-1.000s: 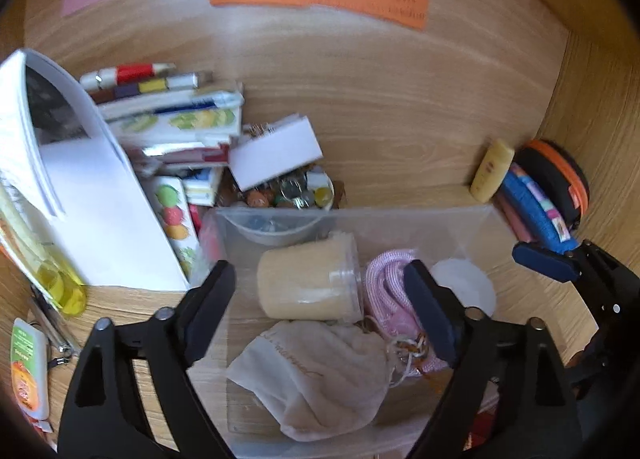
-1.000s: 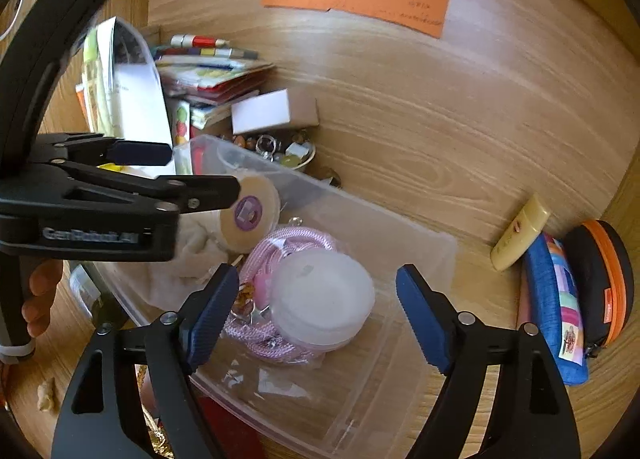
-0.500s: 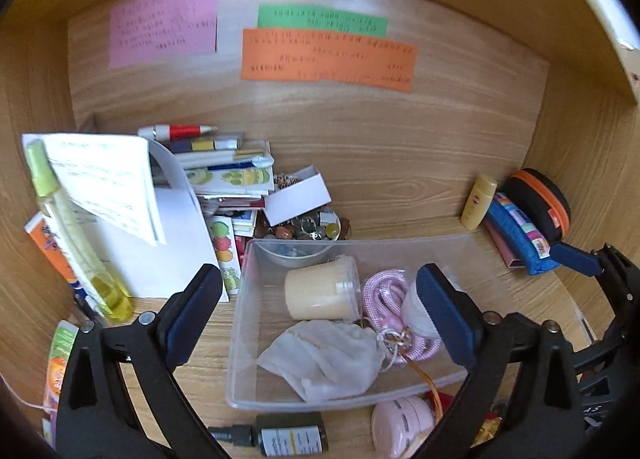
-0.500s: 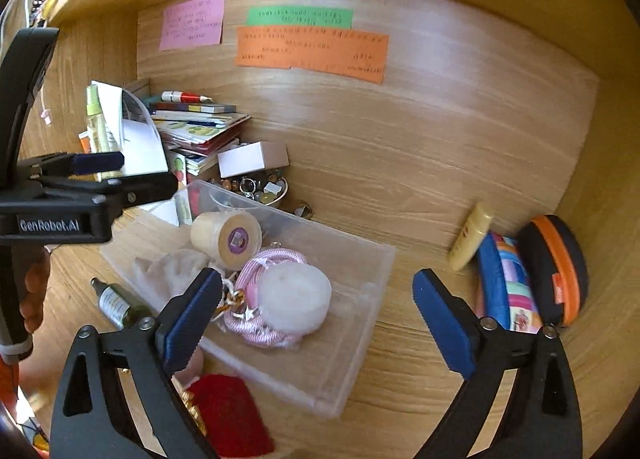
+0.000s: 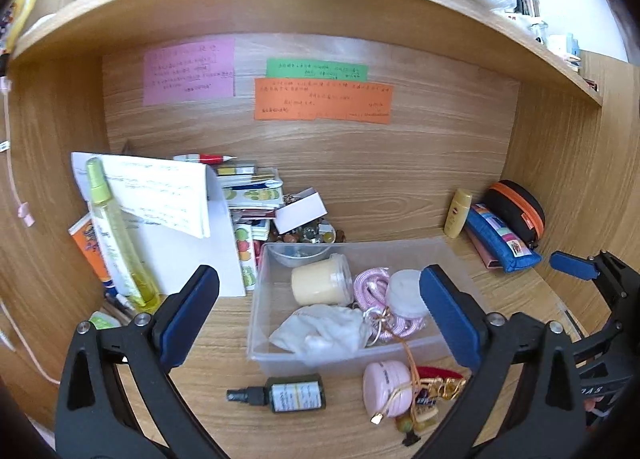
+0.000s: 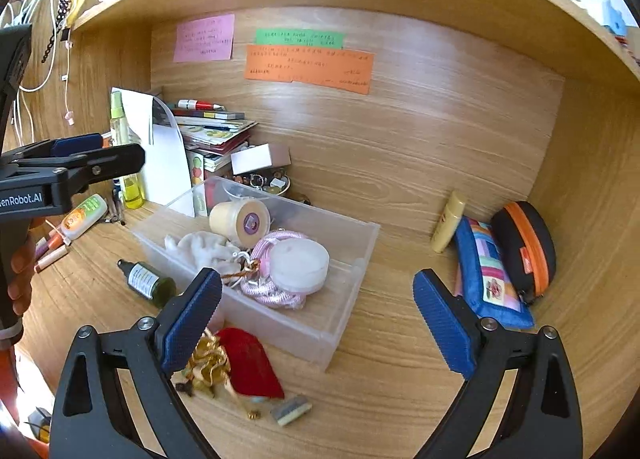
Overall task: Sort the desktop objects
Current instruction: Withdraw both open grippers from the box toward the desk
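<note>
A clear plastic bin (image 5: pixel 264 339) (image 6: pixel 352 323) sits mid-desk, holding a cream jar (image 5: pixel 320 281) (image 6: pixel 240 219), a pink cord (image 5: pixel 374 283), a white round lid (image 6: pixel 300 265) and a white cloth pouch (image 5: pixel 324 329). In front of it lie a dark green spray bottle (image 5: pixel 288 395) (image 6: pixel 146 281), a pink jar (image 5: pixel 388 387), a red pouch (image 6: pixel 252 363) and gold trinkets (image 6: pixel 208 365). My left gripper (image 5: pixel 320 319) is open and empty, held back above the bin. My right gripper (image 6: pixel 318 323) is open and empty, right of the bin's near corner.
Stacked books and pens (image 5: pixel 248 191), a white paper sheet (image 5: pixel 180 227) and a yellow spray bottle (image 5: pixel 116 235) stand at the back left. A bowl of trinkets (image 5: pixel 304 239) sits behind the bin. A yellow tube (image 6: pixel 448 221), blue pouch (image 6: pixel 488 271) and black-orange case (image 6: pixel 528 247) lie at right.
Both grippers have pulled back and up from the bin, so the whole desk nook and the items in front of the bin now show. Both stay open.
</note>
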`<state>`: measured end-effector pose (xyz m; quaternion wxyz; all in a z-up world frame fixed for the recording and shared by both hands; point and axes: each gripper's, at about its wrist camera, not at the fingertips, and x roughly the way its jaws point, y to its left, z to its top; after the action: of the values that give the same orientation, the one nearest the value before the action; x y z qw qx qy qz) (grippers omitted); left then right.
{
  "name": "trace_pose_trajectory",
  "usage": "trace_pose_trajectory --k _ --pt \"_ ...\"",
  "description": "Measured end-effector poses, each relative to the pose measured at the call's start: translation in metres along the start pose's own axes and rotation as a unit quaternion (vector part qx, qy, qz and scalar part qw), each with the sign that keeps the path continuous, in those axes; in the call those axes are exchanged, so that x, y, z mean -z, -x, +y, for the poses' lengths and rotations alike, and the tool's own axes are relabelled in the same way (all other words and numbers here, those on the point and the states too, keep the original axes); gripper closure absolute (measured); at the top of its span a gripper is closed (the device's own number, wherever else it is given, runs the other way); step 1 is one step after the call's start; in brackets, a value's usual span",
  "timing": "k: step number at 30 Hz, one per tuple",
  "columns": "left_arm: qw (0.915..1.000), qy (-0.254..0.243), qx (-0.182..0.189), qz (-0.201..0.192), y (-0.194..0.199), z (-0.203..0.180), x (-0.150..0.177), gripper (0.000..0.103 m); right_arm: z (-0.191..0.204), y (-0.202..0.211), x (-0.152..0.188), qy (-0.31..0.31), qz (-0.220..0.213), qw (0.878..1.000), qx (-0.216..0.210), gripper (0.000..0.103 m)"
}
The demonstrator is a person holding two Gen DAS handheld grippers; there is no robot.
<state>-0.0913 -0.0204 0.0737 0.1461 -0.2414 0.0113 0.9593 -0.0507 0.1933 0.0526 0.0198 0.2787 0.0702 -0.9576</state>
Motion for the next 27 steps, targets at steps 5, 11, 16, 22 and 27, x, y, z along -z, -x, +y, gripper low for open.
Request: trace_pose_trajectory --k 5,11,16,22,27 --pt "0.9999 0.004 -0.015 0.007 0.009 0.012 0.013 0.001 0.000 0.010 0.011 -0.001 0.002 1.000 0.005 0.007" --pt "0.9985 0.022 -0.030 0.040 0.000 0.032 0.034 0.001 -0.008 0.012 0.027 -0.009 0.019 1.000 0.014 0.006" --pt "0.9960 0.029 -0.043 0.072 -0.013 0.044 0.056 0.001 -0.019 0.000 0.048 -0.028 0.056 0.998 0.022 0.006" --pt "0.9920 0.040 -0.041 0.112 -0.030 0.051 0.080 0.001 -0.029 -0.012 0.073 -0.063 0.093 0.994 0.016 0.006" --pt "0.9859 0.048 -0.036 0.156 -0.056 0.050 0.098 0.001 -0.030 -0.014 0.088 -0.075 0.103 0.992 0.021 0.006"
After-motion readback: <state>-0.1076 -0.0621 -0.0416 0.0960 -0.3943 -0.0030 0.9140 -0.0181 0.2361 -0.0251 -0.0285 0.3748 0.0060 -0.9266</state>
